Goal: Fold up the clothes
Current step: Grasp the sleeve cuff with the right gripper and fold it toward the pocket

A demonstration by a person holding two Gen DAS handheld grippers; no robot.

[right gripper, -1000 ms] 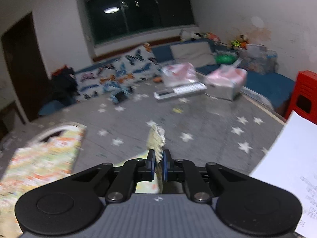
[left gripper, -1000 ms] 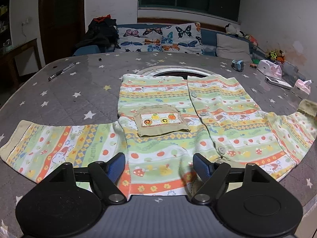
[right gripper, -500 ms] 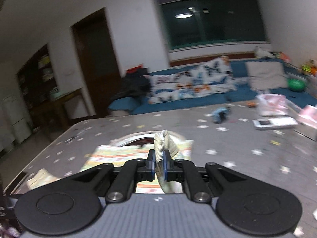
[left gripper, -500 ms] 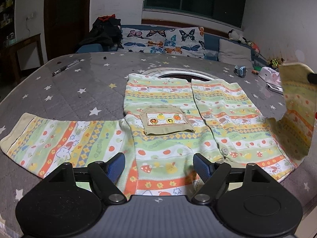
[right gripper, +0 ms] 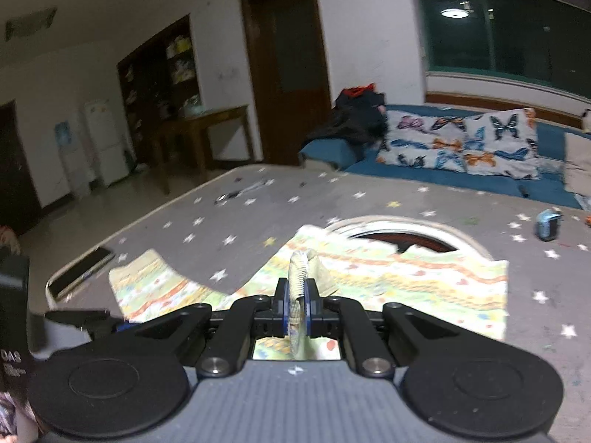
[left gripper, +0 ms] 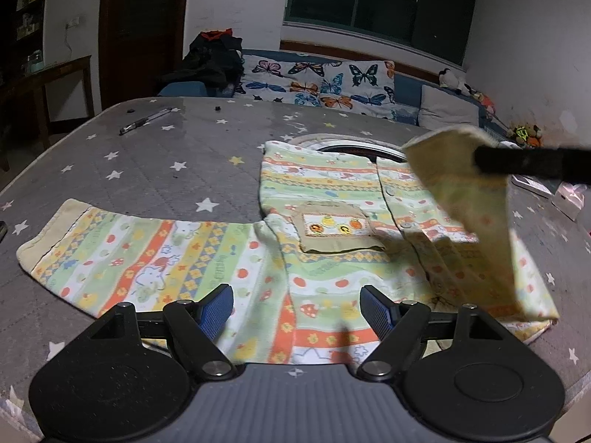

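A striped child's shirt (left gripper: 332, 221) with a tan chest pocket (left gripper: 338, 230) lies spread on the grey starred table (left gripper: 166, 170). Its left sleeve (left gripper: 122, 254) lies flat to the left. My left gripper (left gripper: 297, 310) is open and empty just above the shirt's near hem. My right gripper (right gripper: 296, 304) is shut on the cuff of the right sleeve (right gripper: 301, 277). In the left wrist view that sleeve (left gripper: 465, 206) hangs lifted above the shirt's right half, with the right gripper's dark finger (left gripper: 517, 164) across it.
A pen (left gripper: 144, 122) lies at the table's far left. A round hole (right gripper: 402, 238) in the table shows behind the collar. A small blue object (right gripper: 548, 223) sits at the far right. A sofa with butterfly cushions (left gripper: 317, 85) stands behind the table.
My right gripper has carried the right sleeve cuff up and leftward over the shirt's body. My left gripper has stayed open near the hem, its view shifted slightly.
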